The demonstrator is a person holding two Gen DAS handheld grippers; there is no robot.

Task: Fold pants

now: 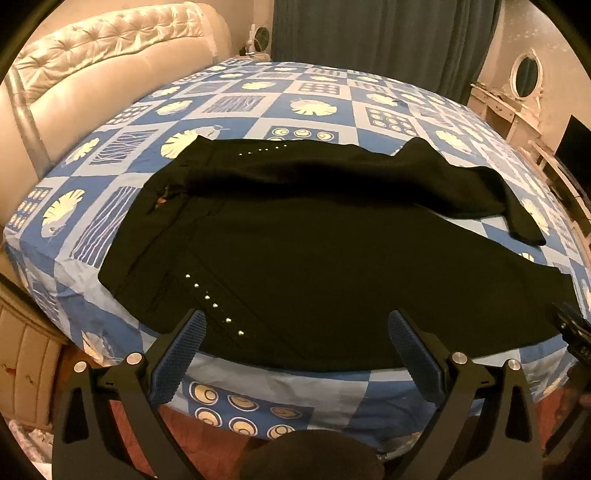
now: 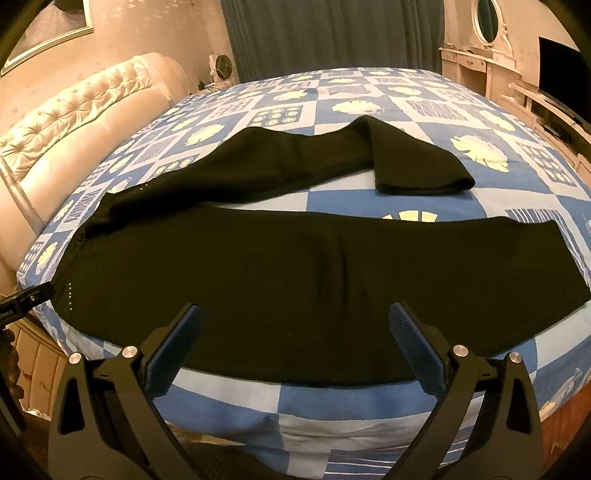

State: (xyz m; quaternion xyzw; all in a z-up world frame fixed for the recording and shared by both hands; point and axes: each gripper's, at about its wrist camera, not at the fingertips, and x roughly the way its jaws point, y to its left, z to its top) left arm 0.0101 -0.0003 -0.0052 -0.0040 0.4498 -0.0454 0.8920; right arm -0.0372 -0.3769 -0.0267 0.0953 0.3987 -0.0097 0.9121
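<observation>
Black pants with rows of small studs lie spread on the bed, waistband to the left, legs running right. In the right wrist view the pants show the near leg flat along the bed's front edge and the far leg bent, its cuff folded back. My left gripper is open and empty, just above the near edge of the pants by the stud row. My right gripper is open and empty above the near leg's middle. The right gripper's tip shows in the left wrist view.
The bed carries a blue and white patterned sheet. A cream tufted headboard stands at the left. Dark curtains hang behind. A white dresser with an oval mirror and a dark screen stand at the right.
</observation>
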